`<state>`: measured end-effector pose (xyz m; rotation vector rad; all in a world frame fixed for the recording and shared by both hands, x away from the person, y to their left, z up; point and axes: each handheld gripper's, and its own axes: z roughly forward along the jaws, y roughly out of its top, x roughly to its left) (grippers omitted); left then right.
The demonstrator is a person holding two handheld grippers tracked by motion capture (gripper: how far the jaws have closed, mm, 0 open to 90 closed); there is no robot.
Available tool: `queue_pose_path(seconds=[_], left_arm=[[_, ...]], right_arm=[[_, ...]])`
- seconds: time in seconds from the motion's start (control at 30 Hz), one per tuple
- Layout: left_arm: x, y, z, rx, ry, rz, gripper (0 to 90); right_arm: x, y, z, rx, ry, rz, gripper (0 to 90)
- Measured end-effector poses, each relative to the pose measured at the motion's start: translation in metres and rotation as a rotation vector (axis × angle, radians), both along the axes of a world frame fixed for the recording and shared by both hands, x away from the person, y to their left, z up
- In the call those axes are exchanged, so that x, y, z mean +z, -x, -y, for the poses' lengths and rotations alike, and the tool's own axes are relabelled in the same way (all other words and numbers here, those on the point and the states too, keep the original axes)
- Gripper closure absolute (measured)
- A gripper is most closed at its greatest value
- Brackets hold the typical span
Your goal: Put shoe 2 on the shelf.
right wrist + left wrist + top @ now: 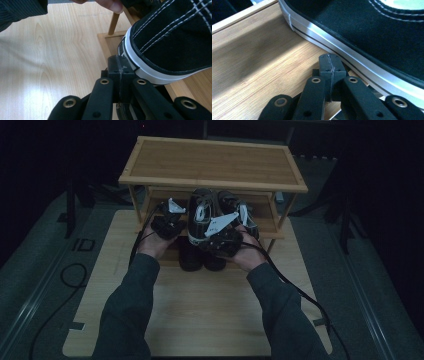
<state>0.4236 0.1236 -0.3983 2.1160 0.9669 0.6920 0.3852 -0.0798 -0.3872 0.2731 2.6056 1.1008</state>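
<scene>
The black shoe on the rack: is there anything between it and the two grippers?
Nothing visible. The left gripper, jaws shut, has its tips right beside the shoe's white sole on the shelf. The right gripper, also shut, has its tips against the shoe's white heel edge; real contact cannot be told.

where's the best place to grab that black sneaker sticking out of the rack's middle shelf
Probably the heel of the black sneaker, coming from the person's side. It overhangs the wooden rack shelf edge heel first, and its firm white sole rim offers an edge. Both grippers' jaws are shut now and would need opening.
</scene>
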Motion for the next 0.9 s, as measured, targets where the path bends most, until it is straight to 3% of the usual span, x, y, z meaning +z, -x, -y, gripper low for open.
queue_pose_path(seconds=[0.9], left_arm=[[-0.0004, 0.0005, 0.0003, 0.009, 0.007, 0.001, 90.0]], right_arm=[[-0.0005, -0.0073, -0.0058, -0.026, 0.003, 0.049, 90.0]])
